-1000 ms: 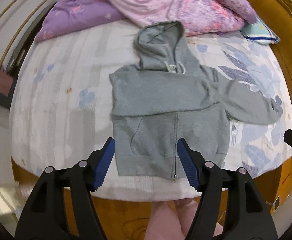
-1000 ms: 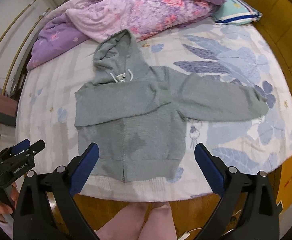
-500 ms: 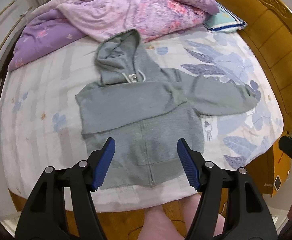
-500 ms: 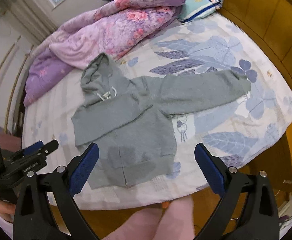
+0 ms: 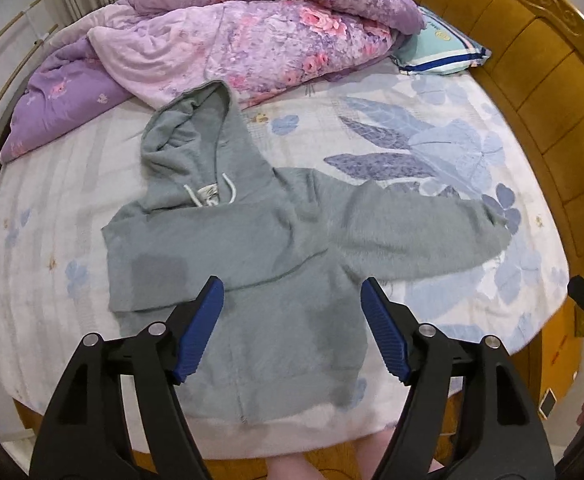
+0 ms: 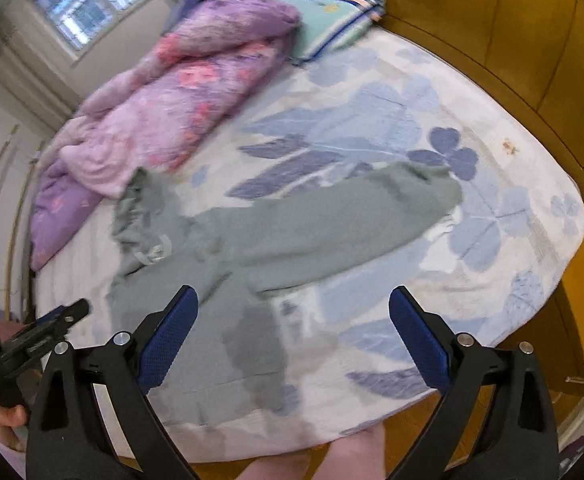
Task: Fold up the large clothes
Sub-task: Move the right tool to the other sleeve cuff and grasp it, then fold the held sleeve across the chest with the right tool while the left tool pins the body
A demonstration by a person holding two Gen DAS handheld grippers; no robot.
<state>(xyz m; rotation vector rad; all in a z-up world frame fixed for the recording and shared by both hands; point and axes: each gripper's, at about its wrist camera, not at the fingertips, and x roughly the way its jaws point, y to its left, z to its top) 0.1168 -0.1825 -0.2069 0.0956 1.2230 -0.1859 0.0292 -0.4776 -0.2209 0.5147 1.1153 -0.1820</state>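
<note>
Bedroom with a wooden bed frame (image 5: 540, 92) and a mattress under a white sheet (image 5: 432, 120) printed with blue leaves and flowers. Nearest the cameras, both grippers hang over the foot edge of the bed, above the person's bare legs (image 6: 348, 456). The left gripper (image 5: 292, 328) has its blue-padded fingers (image 5: 199, 328) spread wide with nothing between them, poised over the lower body of the hoodie. The right gripper (image 6: 292, 336) is spread wide too and empty, held over the hoodie's hem and the bare sheet to its right; the right wrist view is blurred.

Just beyond lies the grey zip-up hoodie (image 5: 283, 320), front up, its hem close to the foot edge and its zipper (image 5: 237, 376) running up the middle. One sleeve (image 5: 195, 248) is folded across the chest, cuff at the left side of the body. The other sleeve (image 5: 420, 236) stretches out flat to the right over the sheet. Farther on, the hood (image 5: 195, 132) lies open and flat, white drawstrings (image 5: 227, 192) at the neck.

Behind the hood a crumpled purple and pink floral quilt (image 5: 259, 36) is heaped along the head of the bed, with a teal pillow edged in blue stripes (image 5: 440, 50) beside it at the right. A barred window (image 6: 95, 0) shows in the far wall.
</note>
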